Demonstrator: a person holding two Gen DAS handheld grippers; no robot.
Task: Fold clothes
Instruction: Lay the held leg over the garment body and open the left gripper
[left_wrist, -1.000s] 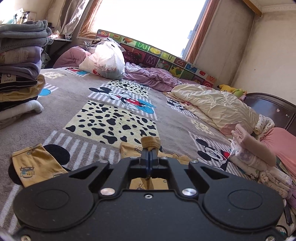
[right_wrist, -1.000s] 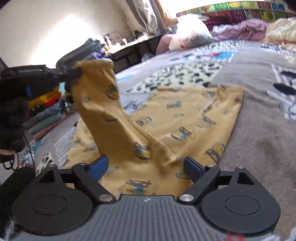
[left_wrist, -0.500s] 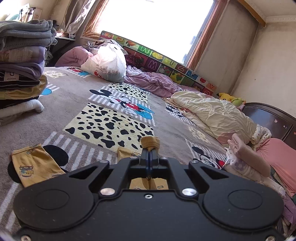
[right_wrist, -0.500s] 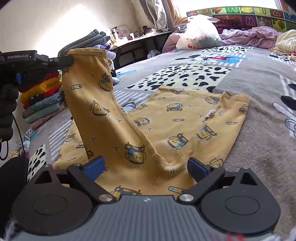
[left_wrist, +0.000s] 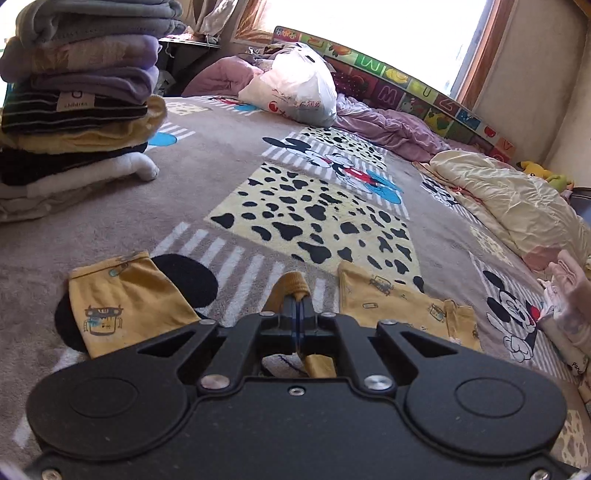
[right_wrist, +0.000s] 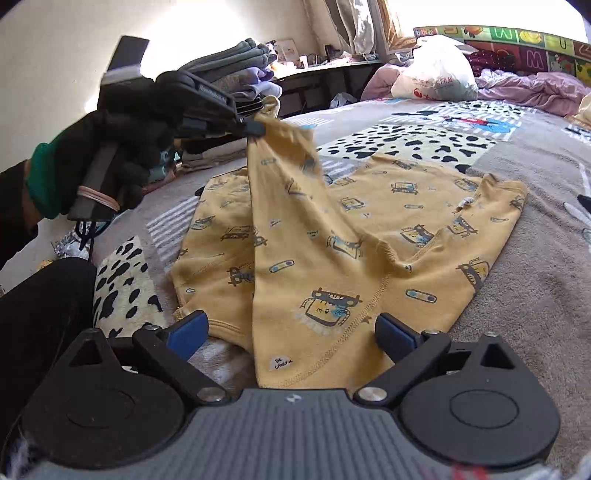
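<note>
Yellow children's trousers with cartoon prints lie spread on the patterned carpet. One leg is lifted by its cuff, which my left gripper is shut on; a black-gloved hand holds that gripper. In the left wrist view the cuff sticks out above the shut left gripper, with the other leg and the waist part flat on the carpet. My right gripper hovers open over the near edge of the trousers, its blue pads apart from the cloth.
A tall stack of folded clothes stands at the left. Farther back lie a white plastic bag and a purple blanket. A cream quilt and a clothes pile lie at the right. The person's black-clad leg is at the near left.
My left gripper has carried the cuff rightward and lower over the trousers, so the lifted leg leans across them. The right gripper has stayed open and shifted a little sideways.
</note>
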